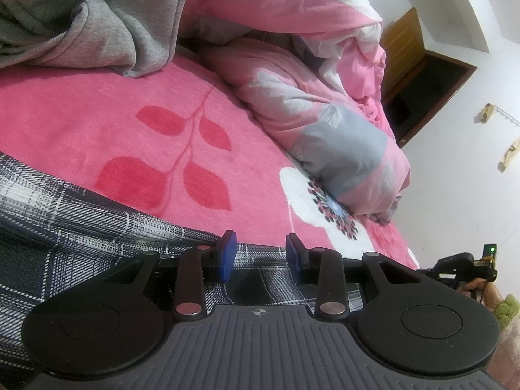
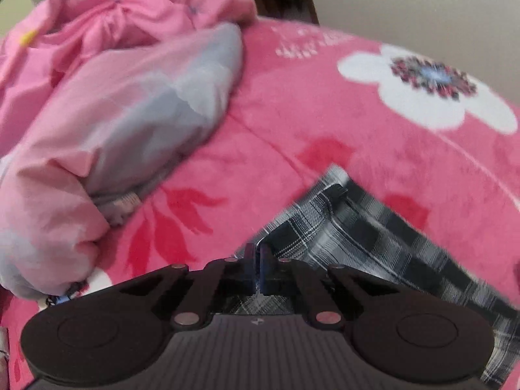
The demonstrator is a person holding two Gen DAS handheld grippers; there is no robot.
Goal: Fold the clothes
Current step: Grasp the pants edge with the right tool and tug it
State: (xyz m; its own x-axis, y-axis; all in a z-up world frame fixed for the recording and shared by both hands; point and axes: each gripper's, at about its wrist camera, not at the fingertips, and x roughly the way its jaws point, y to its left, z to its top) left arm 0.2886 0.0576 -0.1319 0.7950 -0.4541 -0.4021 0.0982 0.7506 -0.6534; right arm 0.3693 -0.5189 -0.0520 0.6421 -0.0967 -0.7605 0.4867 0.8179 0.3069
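Closest to each lens is the black housing of a hand-held tool, and beneath both spreads the largest thing here, a bright pink fleece blanket (image 1: 97, 123) printed with red leaves and white flowers, covering the bed. At twelve to two o'clock in the left wrist view a rumpled pink quilt (image 1: 325, 97) with grey and white patches is heaped on it; the same quilt fills nine to eleven o'clock in the right wrist view. White wall (image 1: 461, 169) rises at three o'clock behind the bed, with a dark wooden-framed opening (image 1: 422, 91) at one o'clock. A grey hooded garment (image 1: 107, 22) lies crumpled at eleven o'clock. The black-and-white plaid cloth (image 1: 65, 221) stretches from nine o'clock under the tool, flat on the blanket. The left gripper (image 1: 261, 253) hovers with its blue pads standing apart, a moderate gap, the plaid cloth seen below them but not pinched. The right gripper (image 2: 256, 269) has its jaws pressed together on the plaid cloth's edge; that view is blurred.
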